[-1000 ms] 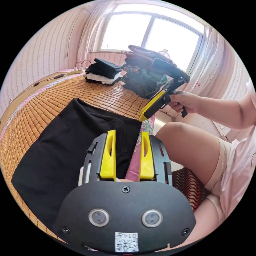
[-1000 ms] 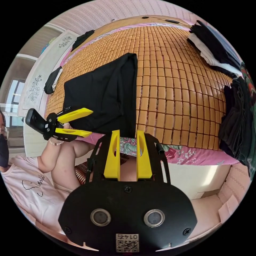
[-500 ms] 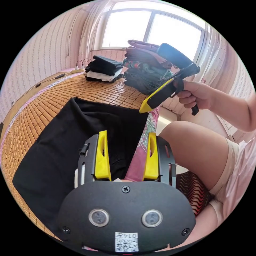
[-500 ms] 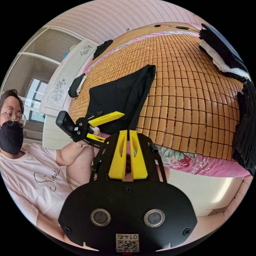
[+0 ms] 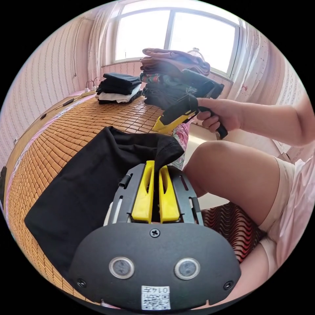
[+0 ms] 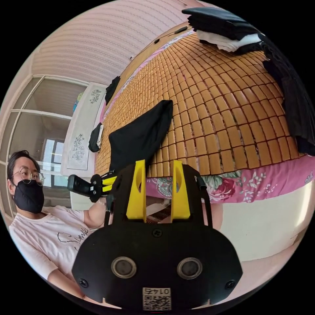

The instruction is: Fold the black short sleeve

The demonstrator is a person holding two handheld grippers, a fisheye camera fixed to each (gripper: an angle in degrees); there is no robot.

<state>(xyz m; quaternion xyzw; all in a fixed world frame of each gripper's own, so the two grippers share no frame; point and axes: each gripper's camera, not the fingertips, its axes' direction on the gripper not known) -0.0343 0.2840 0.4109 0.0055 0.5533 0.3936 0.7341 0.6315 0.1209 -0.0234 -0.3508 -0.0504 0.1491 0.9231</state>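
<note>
The black shirt (image 5: 85, 183) lies on the bamboo mat (image 5: 65, 131) of the bed, near its edge. In the left gripper view the left gripper (image 5: 157, 165) has its yellow jaws pressed together on the shirt's near corner, which bunches up just above the tips. How much cloth sits between them is hidden.

The right gripper (image 6: 158, 167) hangs off the bed's edge with its jaws spread and nothing between them. In the left gripper view the same tool (image 5: 172, 118) is seen side-on in a hand (image 5: 220, 115) — there the jaws overlap and their gap cannot be read.

Folded stacks (image 5: 118, 87) sit far back near the window; the nearer dark pile (image 6: 292, 98) is cut off at the right view's rim.
</note>
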